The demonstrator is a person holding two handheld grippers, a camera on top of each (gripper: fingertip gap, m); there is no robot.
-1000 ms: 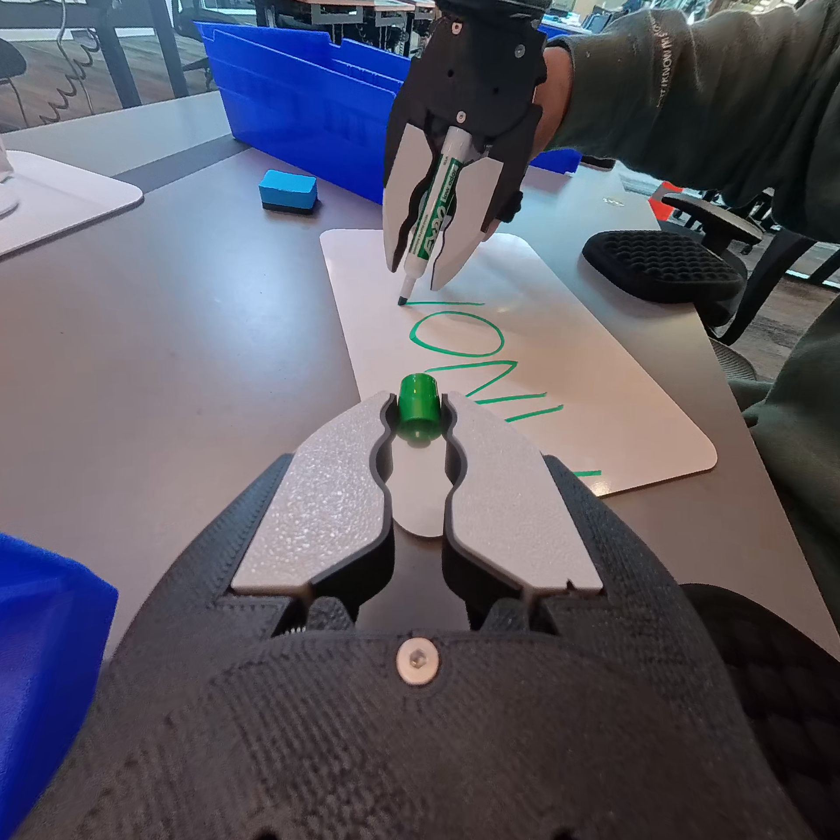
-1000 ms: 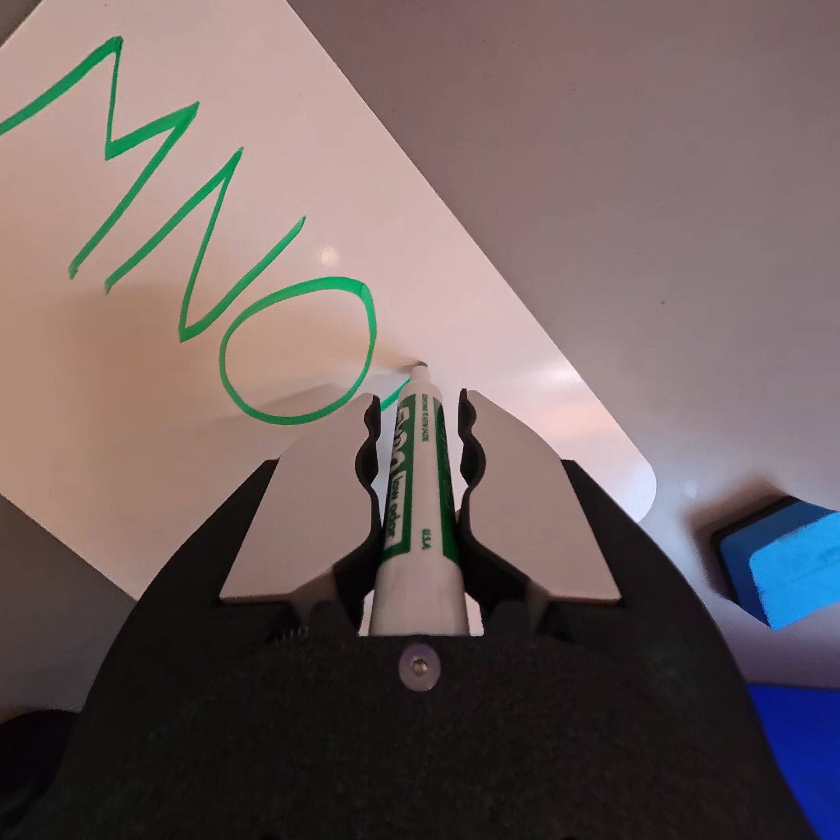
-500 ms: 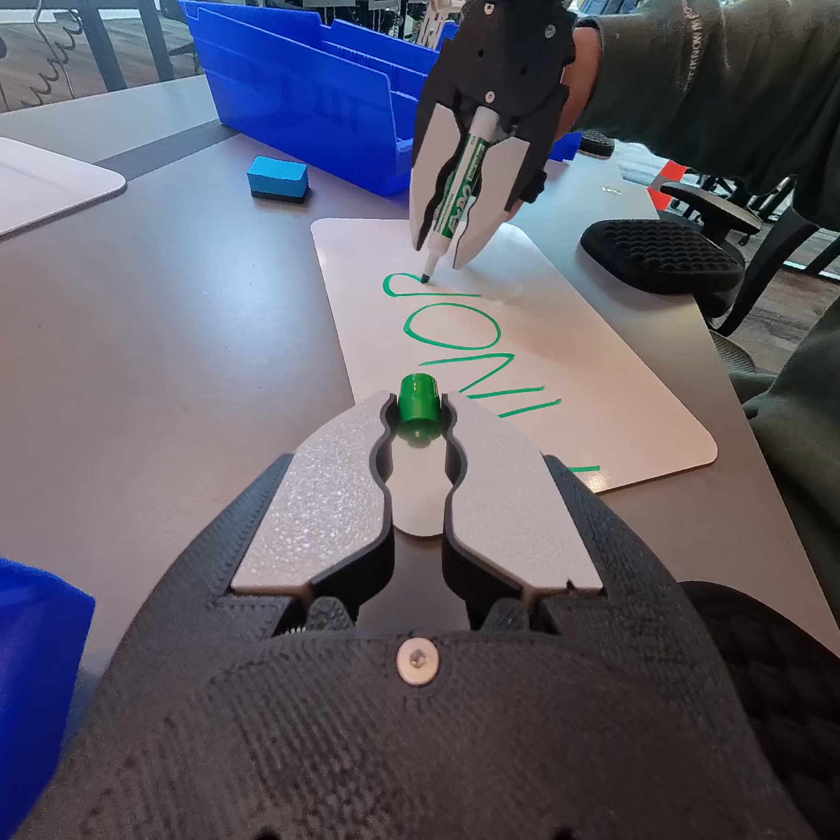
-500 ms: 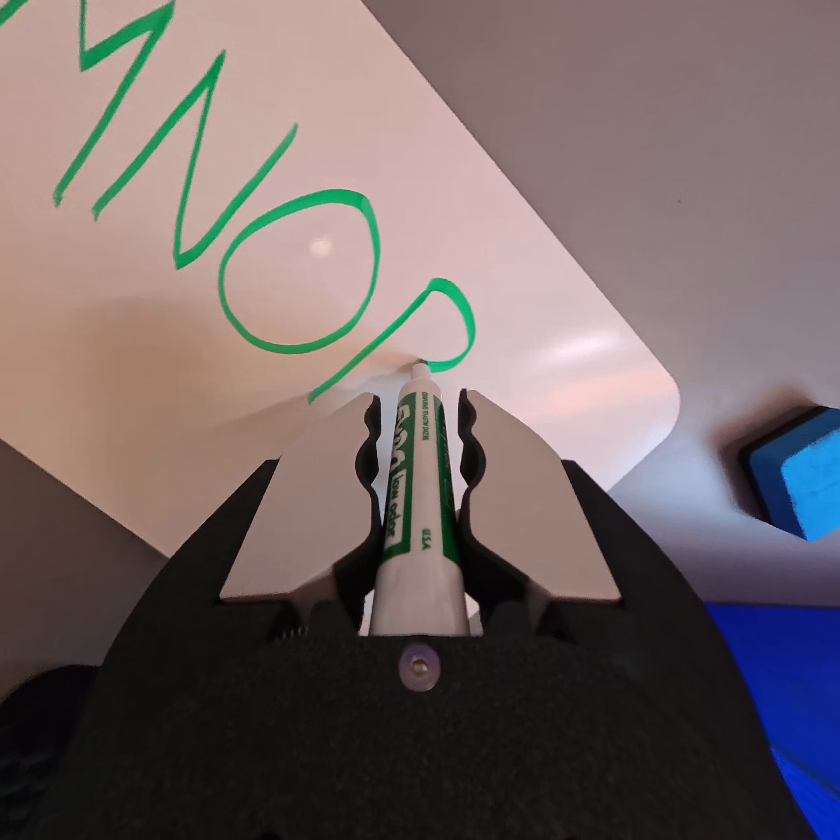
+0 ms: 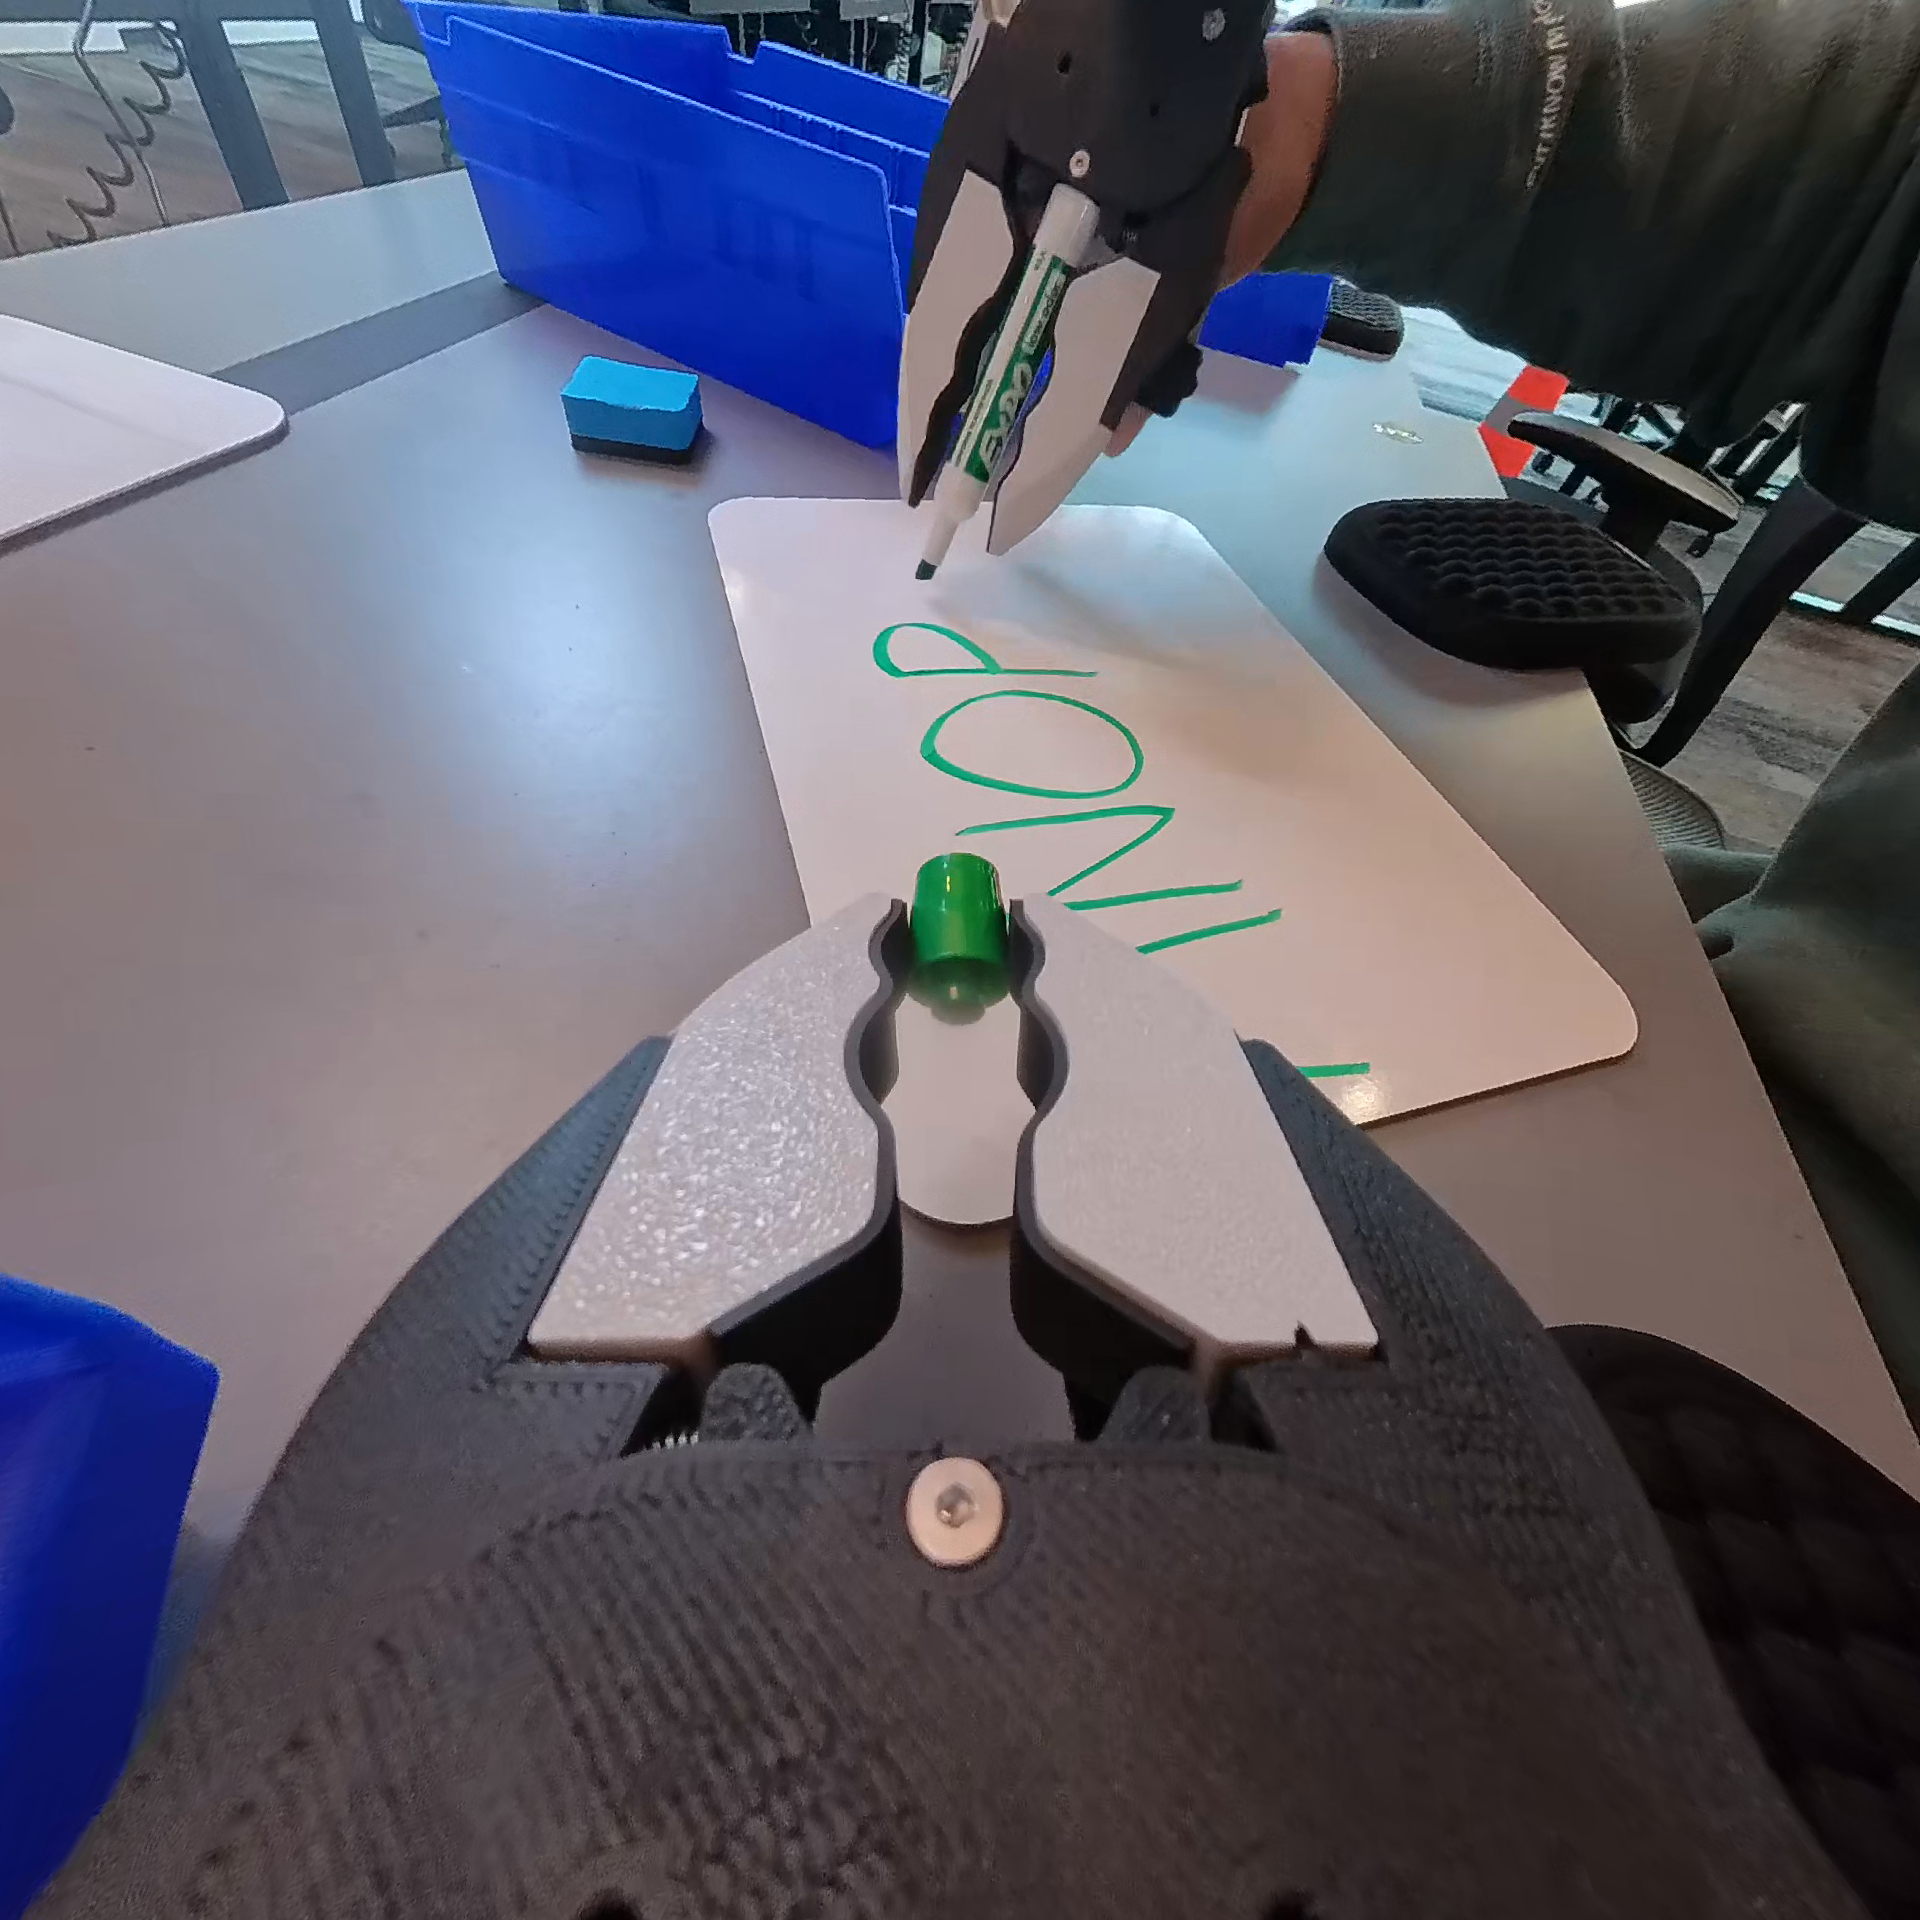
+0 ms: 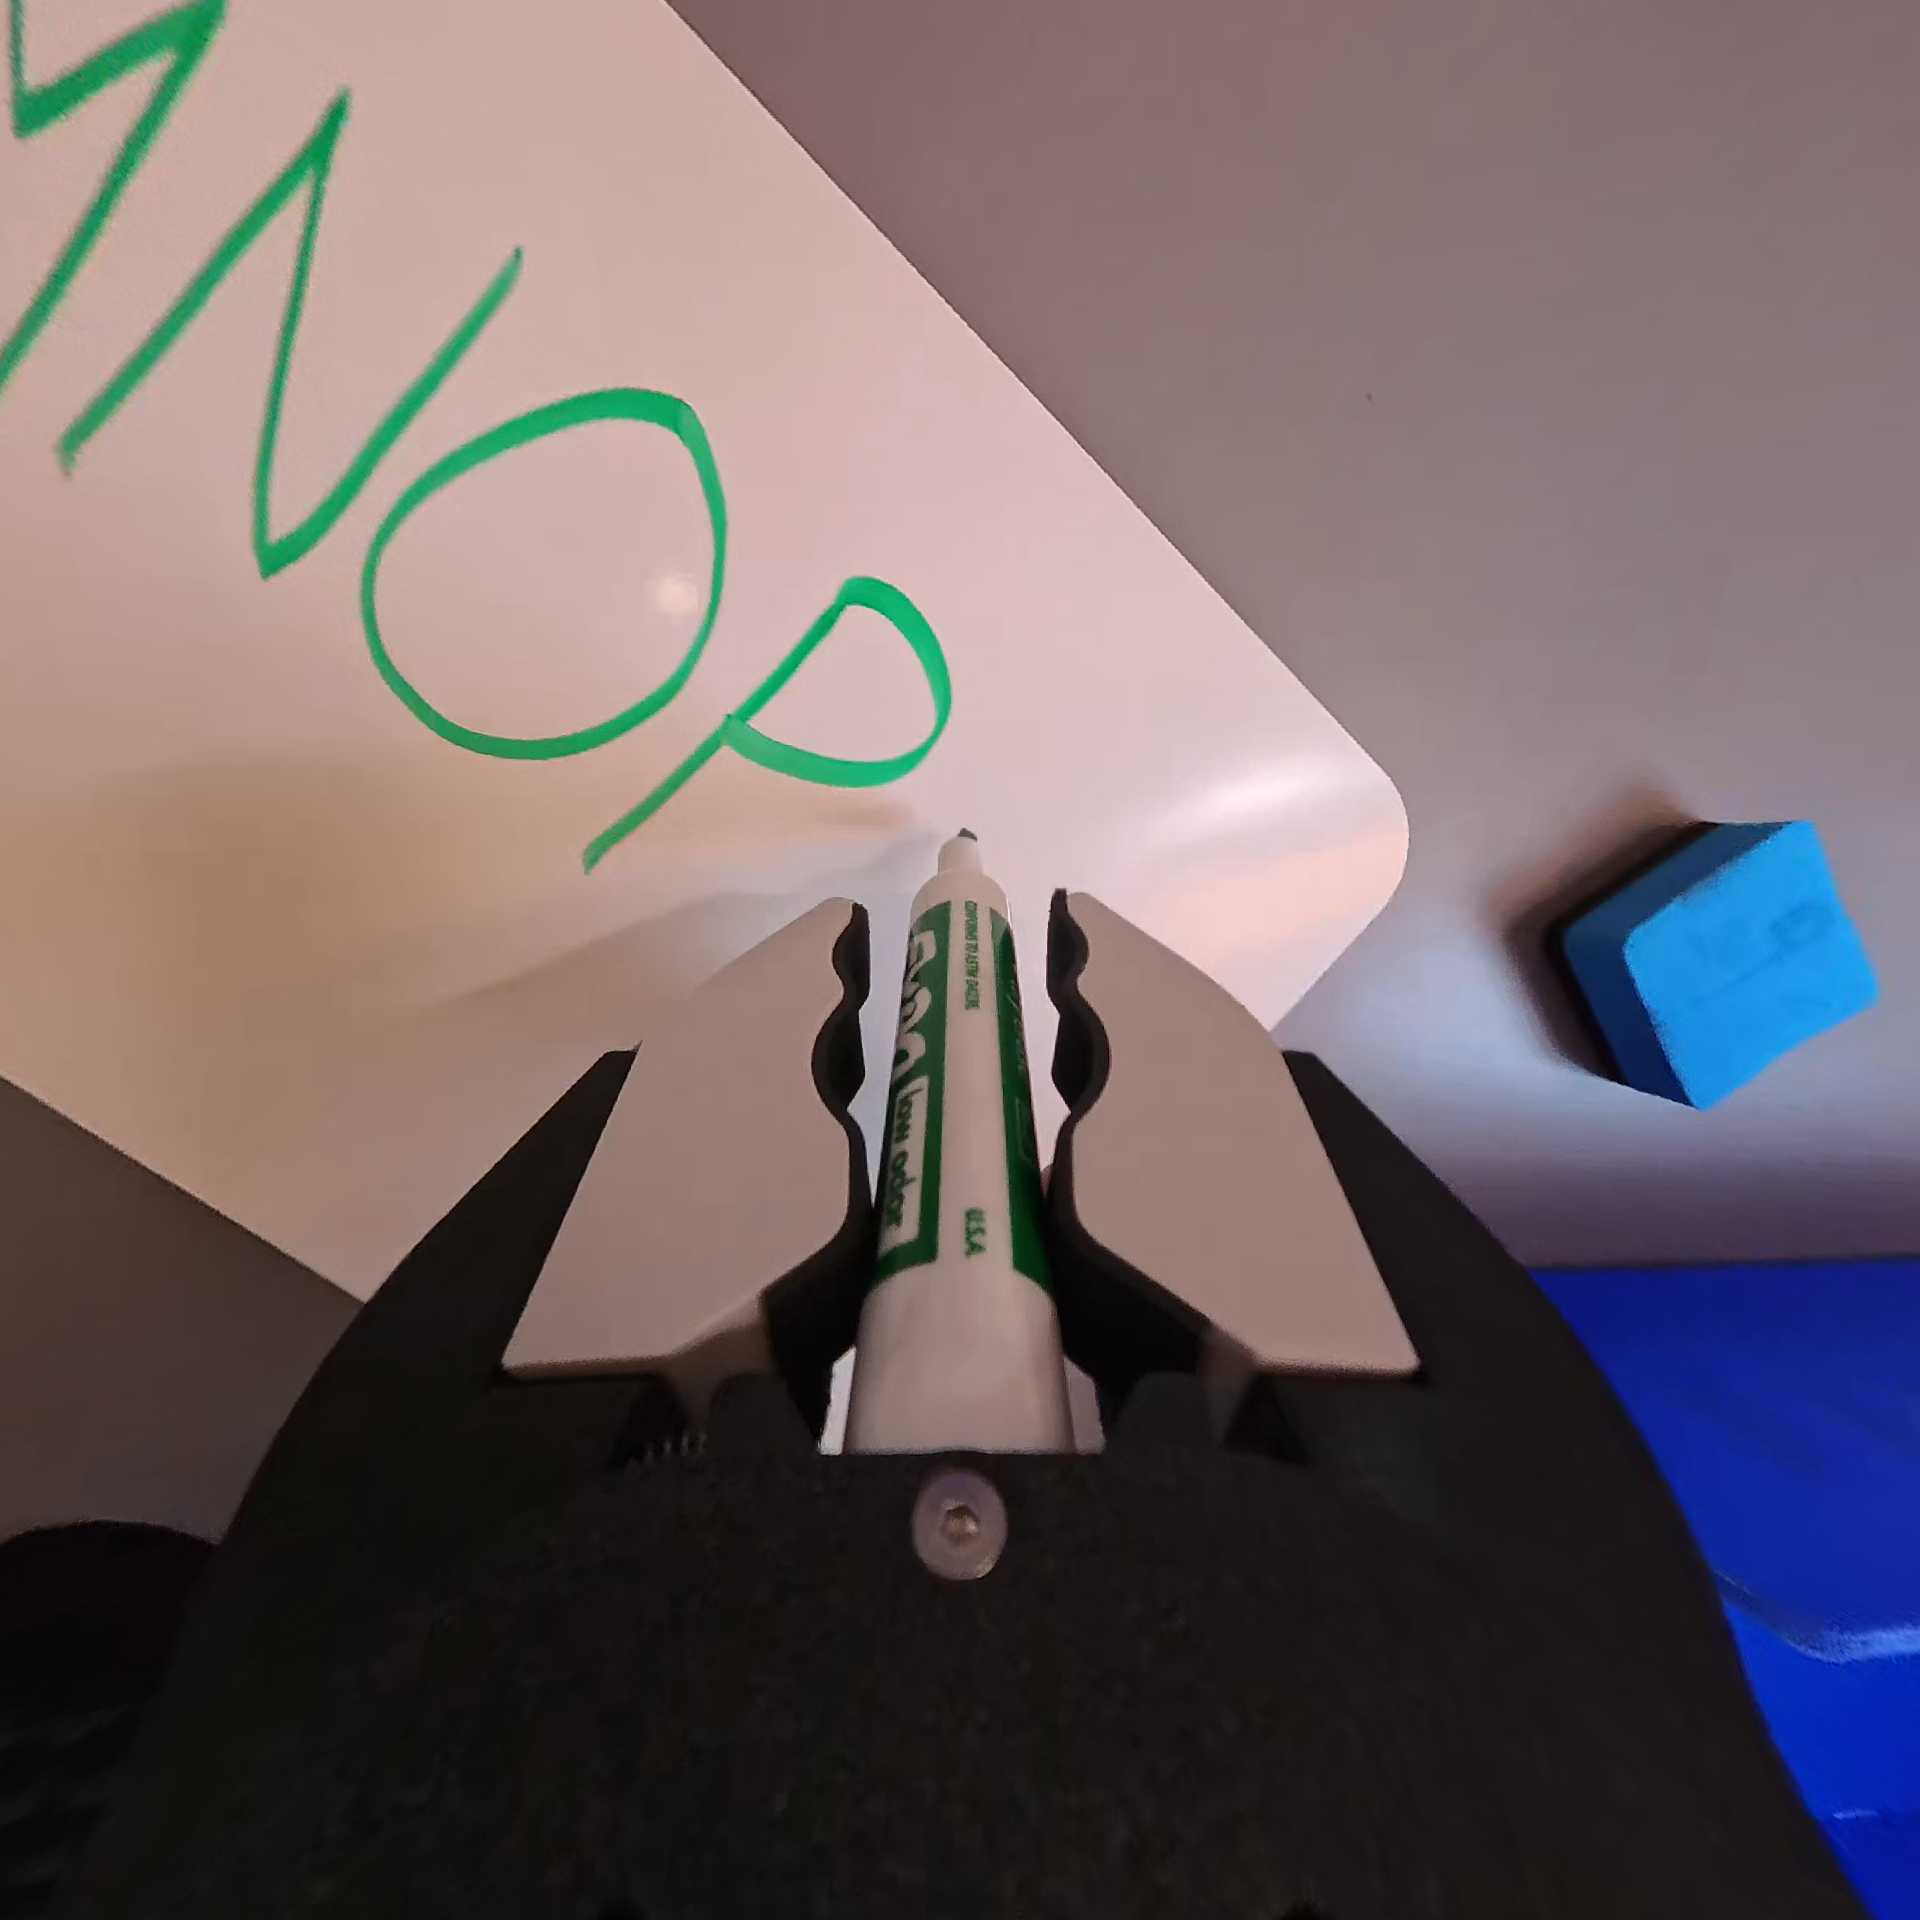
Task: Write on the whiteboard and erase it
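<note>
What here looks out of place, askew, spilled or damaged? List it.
Nothing stands out. The whiteboard lies flat and intact, the marker is clamped straight in the right gripper, its green cap in the left gripper, and the eraser sits beside the board.

Grey tabletop point(image 5: 364, 727), blue plastic bins point(image 5: 665, 208) at its far edge, black mesh office chairs point(image 5: 1507, 592) alongside.

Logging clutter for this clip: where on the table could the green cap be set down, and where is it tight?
Bare grey table lies left of the whiteboard, from the left gripper up to the blue eraser. The board's far end past the green writing is bare. It is tight at the blue bin, where the right gripper holds the marker.
</note>
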